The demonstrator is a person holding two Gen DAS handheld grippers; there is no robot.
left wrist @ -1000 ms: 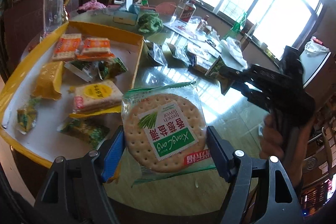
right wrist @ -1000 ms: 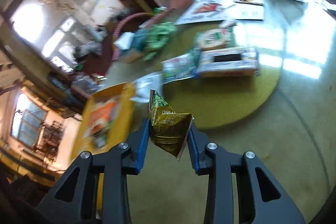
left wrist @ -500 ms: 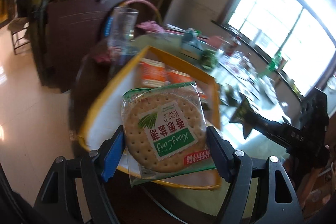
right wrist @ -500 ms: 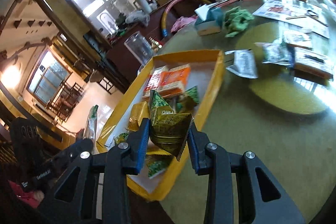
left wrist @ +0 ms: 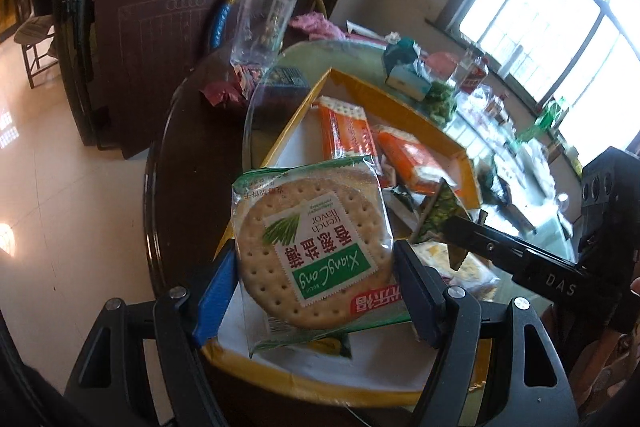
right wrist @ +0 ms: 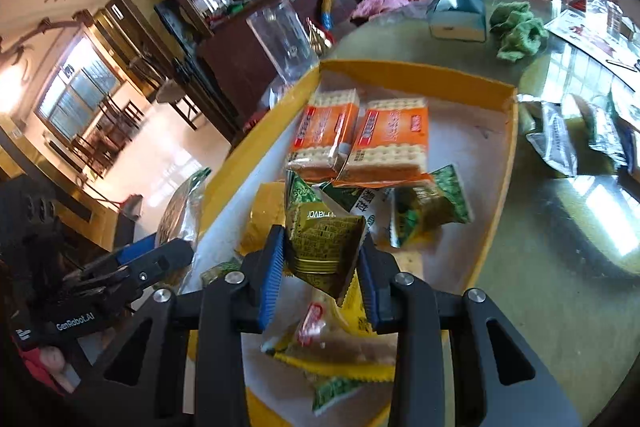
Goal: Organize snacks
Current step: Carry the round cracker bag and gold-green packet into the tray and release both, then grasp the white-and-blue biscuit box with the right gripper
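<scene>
Snacks clamped in both grippers above tray [right wrist: 496, 231].

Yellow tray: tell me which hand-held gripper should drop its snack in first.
Right. The right hand-held gripper holds its green packet over the yellow tray interior; the left hand-held gripper holds its biscuit pack nearer the tray's near rim.

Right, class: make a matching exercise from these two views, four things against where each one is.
Things:
1. round cracker pack
2. olive snack packet
3. orange cracker packs
4. tissue box

Places:
A. on the table beyond the tray
B. in the right gripper
C. lying in the tray
D. in the left gripper

Pairs: 1-D, 2-B, 3-C, 4-A
</scene>
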